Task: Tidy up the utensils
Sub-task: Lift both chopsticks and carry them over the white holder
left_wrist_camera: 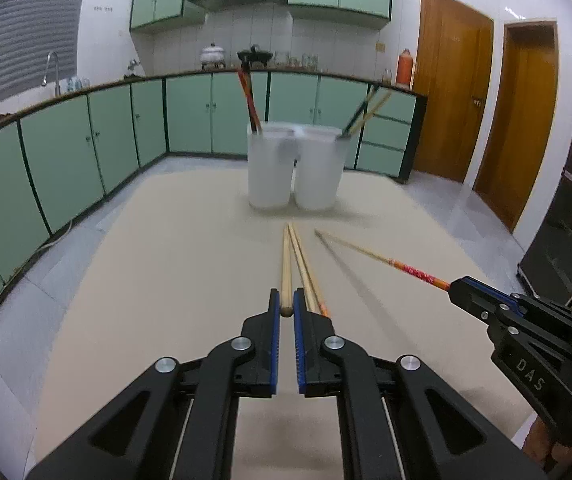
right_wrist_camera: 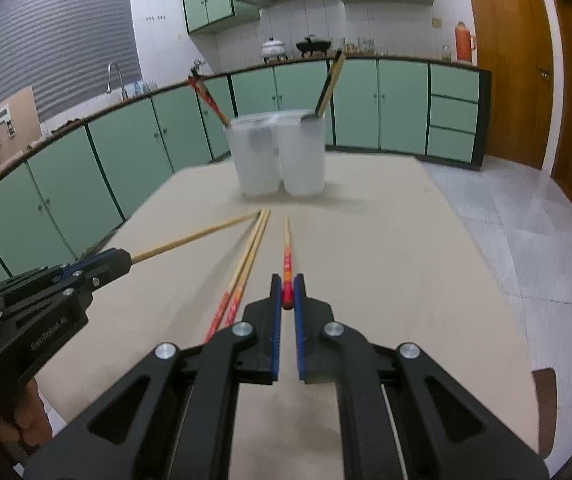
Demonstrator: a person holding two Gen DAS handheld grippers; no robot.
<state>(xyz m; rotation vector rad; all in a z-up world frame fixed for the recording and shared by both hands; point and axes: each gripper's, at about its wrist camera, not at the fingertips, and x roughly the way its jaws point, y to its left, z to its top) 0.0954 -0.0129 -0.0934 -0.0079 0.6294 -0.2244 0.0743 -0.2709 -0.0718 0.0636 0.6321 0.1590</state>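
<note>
My left gripper [left_wrist_camera: 286, 309] is shut on the butt end of a plain wooden chopstick [left_wrist_camera: 286, 264], held off the table and pointing toward two white cups. The left cup [left_wrist_camera: 269, 168] holds red-patterned chopsticks [left_wrist_camera: 249, 100]. Plain chopsticks [left_wrist_camera: 366, 114] lean in the right cup [left_wrist_camera: 320, 172]. My right gripper [right_wrist_camera: 287, 300] is shut on a red-and-orange-ended chopstick [right_wrist_camera: 287, 252], also raised. Two more chopsticks with orange ends [right_wrist_camera: 245, 268] lie together on the table between the grippers. Each gripper shows in the other's view: right gripper [left_wrist_camera: 456, 286], left gripper [right_wrist_camera: 123, 258].
The beige table [left_wrist_camera: 165, 260] runs back to the cups. Green cabinets [left_wrist_camera: 65, 152] with a sink line the left and far walls. Wooden doors [left_wrist_camera: 450, 92] and a black cabinet [left_wrist_camera: 566, 220] stand on the right, beyond tiled floor [right_wrist_camera: 506, 240].
</note>
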